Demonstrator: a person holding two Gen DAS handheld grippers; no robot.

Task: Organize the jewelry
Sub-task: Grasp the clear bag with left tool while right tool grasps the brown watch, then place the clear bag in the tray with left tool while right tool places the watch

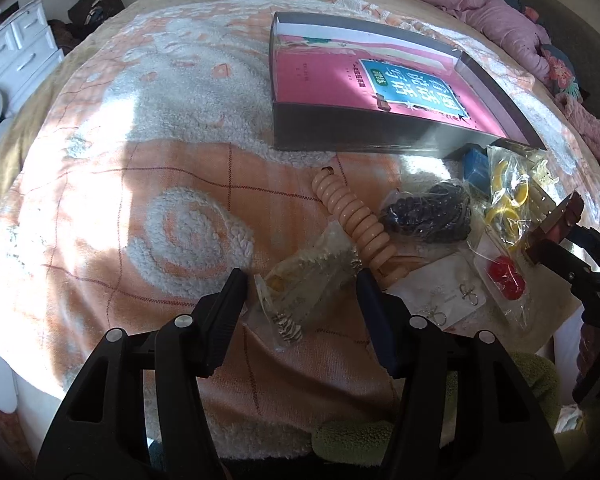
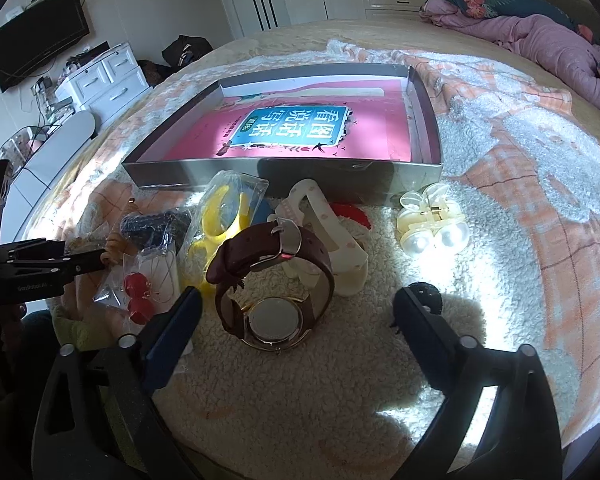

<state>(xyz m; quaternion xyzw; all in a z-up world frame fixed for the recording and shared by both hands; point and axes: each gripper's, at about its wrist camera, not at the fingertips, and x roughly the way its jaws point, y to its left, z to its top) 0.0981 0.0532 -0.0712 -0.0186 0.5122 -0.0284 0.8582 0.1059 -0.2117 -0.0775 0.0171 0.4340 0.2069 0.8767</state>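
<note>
A shallow grey box (image 1: 340, 132) with a pink book inside lies on the bed; it also shows in the right wrist view (image 2: 204, 174). My left gripper (image 1: 302, 280) is open around a clear bag of gold and silver jewelry (image 1: 308, 280). Beside it lie a peach coil band (image 1: 352, 216), a bag of dark beads (image 1: 428, 210), a bag of yellow rings (image 1: 504, 200) and red earrings (image 1: 506, 274). My right gripper (image 2: 296, 300) is open around a brown-strap watch (image 2: 276, 280). A cream watch strap (image 2: 324, 232) and a pearl hair clip (image 2: 432, 220) lie beyond.
An orange and white fleece blanket (image 1: 140, 200) covers the bed. Pink bedding (image 2: 540, 40) is bunched at the far right. A white drawer unit (image 2: 104, 76) and a wall TV (image 2: 40, 36) stand at the left. A blue block (image 1: 476, 168) lies by the box.
</note>
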